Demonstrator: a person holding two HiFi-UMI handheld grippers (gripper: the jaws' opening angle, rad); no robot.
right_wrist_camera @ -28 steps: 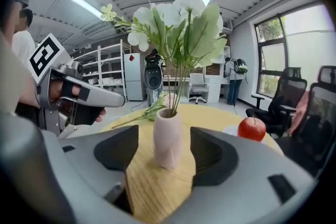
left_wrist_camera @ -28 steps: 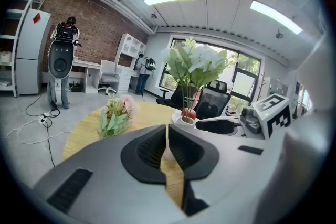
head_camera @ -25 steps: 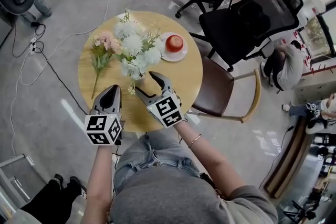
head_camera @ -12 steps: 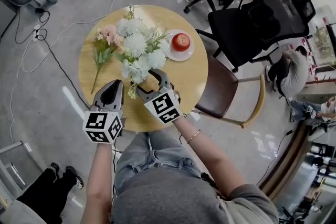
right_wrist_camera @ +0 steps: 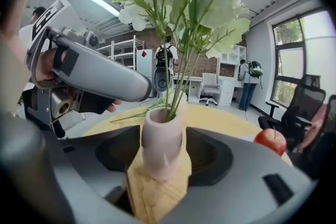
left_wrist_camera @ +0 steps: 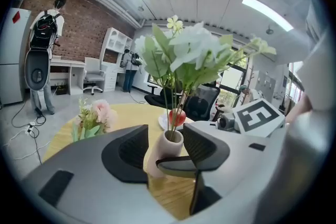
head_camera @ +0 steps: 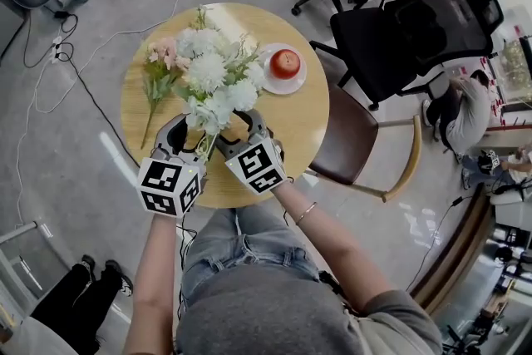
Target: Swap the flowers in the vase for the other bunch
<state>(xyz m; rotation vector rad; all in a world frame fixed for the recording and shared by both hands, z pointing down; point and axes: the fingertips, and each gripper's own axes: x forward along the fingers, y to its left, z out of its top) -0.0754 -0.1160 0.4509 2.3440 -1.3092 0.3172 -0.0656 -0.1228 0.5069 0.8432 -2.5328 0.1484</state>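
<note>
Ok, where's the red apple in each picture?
Head view: the apple sits on a white saucer, upper middle, right of the white flowers.
Left gripper view: middle, small, just behind the stems above the vase.
Right gripper view: low on the right.
Shared landmark: the white flowers in the vase show in all three.

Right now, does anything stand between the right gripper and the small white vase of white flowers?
Nothing visible does. The small white vase stands between the jaws of the right gripper, which are closing.
</note>
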